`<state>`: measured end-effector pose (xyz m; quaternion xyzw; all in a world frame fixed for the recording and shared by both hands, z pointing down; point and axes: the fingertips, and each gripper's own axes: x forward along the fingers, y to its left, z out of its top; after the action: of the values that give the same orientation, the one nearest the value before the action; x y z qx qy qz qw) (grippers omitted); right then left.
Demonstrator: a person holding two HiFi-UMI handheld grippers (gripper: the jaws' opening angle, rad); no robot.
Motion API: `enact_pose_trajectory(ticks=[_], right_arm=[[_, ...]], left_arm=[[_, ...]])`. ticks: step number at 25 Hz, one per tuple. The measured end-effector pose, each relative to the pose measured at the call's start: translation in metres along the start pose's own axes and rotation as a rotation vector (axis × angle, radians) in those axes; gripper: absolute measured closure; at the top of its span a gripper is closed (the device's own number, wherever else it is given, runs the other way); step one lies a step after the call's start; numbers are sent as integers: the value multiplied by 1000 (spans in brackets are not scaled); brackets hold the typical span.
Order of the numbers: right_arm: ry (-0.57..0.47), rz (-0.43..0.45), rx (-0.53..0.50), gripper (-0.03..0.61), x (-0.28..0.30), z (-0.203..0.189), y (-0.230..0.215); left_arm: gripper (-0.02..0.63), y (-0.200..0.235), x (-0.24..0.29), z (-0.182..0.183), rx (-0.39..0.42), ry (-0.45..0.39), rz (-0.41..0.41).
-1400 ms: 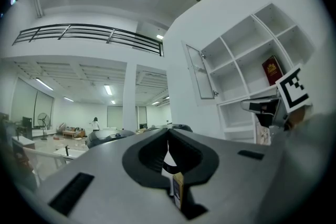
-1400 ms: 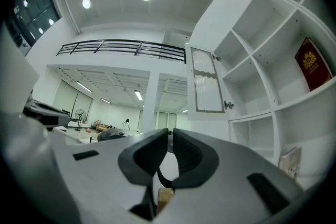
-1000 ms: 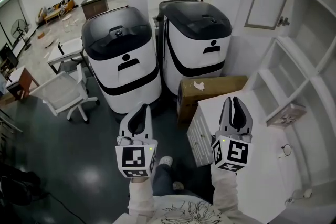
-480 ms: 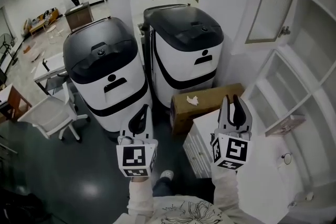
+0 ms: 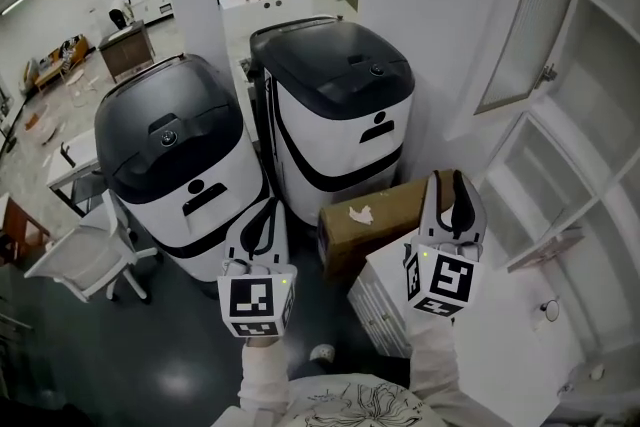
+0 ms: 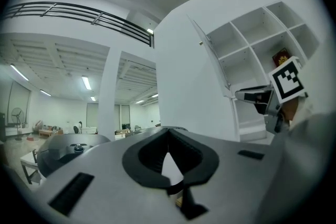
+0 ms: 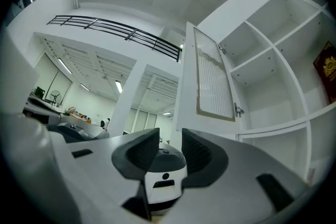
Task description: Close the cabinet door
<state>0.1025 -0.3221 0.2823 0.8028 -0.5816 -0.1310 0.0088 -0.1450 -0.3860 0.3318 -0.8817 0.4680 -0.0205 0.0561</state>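
Note:
The white cabinet door stands swung open at the upper right, with a ribbed glass panel and a small latch on its edge. In the right gripper view the door hangs ahead and above the jaws, apart from them. My right gripper is over the white counter, below the door. Its jaws have just been opening and hold nothing. My left gripper is held lower left over the floor, jaws shut and empty.
Two large white-and-black machines stand left of the cabinet, with a cardboard box at their foot. A white counter with drawers lies under the open shelves. A flat book lies on the lowest shelf. An office chair stands far left.
The view has drawn nearer to the cabinet, so the door looms larger and the machines have slid left. The right gripper's jaws have spread apart and it has risen slightly. The left stays shut.

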Motion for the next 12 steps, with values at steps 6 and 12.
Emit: enact_pose_trajectory(ticks=[6, 12], right_arm=[[-4, -90, -9, 448, 28, -1, -16], [0, -147, -40, 426, 48, -3, -24]], left_arm=[[609, 5, 35, -3, -19, -7, -53], [609, 10, 59, -6, -22, -8, -84]])
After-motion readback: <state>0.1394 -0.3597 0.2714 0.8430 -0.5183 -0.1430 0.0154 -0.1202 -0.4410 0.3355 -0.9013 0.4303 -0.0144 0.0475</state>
